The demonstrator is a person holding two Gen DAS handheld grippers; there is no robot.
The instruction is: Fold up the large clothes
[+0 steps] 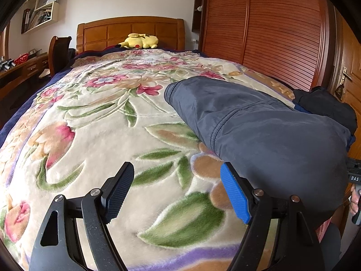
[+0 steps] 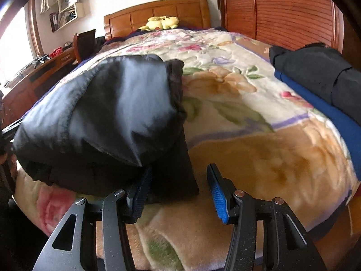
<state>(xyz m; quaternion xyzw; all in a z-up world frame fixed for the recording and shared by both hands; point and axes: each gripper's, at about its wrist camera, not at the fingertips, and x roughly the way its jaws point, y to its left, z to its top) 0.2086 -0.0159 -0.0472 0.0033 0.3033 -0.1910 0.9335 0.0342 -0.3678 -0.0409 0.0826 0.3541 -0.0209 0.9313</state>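
Folded dark-grey clothing (image 1: 259,131) lies in a puffy bundle on the floral blanket (image 1: 101,124) of the bed, near its foot, with a second stack of dark and blue clothes (image 2: 320,83) well apart from it by the wooden wardrobe (image 1: 270,27). Just left of the bundle the left gripper (image 1: 178,192) hovers over the blanket, its fingers spread wide and holding nothing. Over in the right wrist view, the right gripper (image 2: 178,192) has its fingers parted too, a corner of the bundle lying between them and against the black finger (image 2: 141,198), while the blue finger (image 2: 217,194) stands clear of the cloth.
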